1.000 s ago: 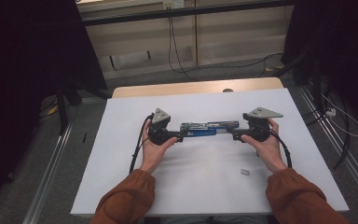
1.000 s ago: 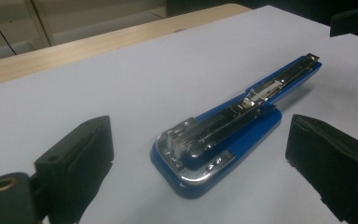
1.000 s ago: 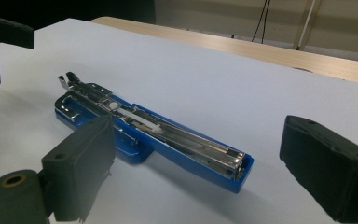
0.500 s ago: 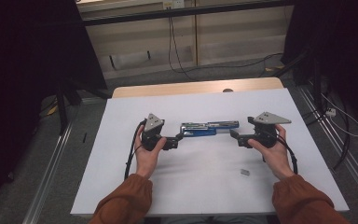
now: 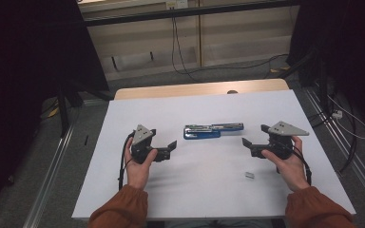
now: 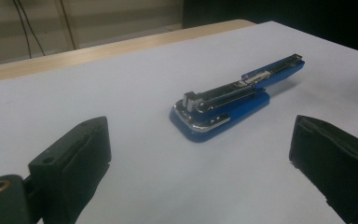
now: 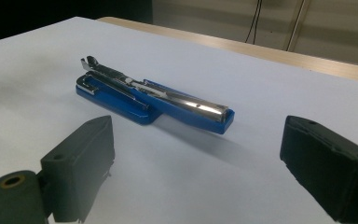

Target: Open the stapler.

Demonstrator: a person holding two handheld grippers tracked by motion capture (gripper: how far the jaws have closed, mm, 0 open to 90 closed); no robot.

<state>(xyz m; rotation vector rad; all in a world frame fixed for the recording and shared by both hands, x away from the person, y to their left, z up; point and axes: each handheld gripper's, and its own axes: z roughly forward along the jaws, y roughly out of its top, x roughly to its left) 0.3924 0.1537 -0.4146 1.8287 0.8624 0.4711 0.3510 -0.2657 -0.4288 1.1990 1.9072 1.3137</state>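
Observation:
A blue stapler [image 5: 212, 130] lies folded open flat on the white table [image 5: 204, 185], its metal rail showing along the top. The left gripper view has the stapler [image 6: 235, 100] a short way ahead of the wide-apart jaws. From the other side, the stapler [image 7: 151, 95] lies ahead of the right gripper's jaws, also spread wide. My left gripper [image 5: 172, 147] is open to the stapler's lower left, apart from it. My right gripper [image 5: 252, 137] is open to its right, holding nothing.
A small silvery strip of staples [image 5: 250, 175] lies on the table near my right hand. The table's wooden far edge [image 5: 199, 89] runs across the back. Cables [image 5: 180, 42] hang and trail on the floor beyond, and metal rails [image 5: 52, 166] flank the table.
Both grippers have let go of the stapler and pulled back outward and toward me. The stapler now lies alone on the table.

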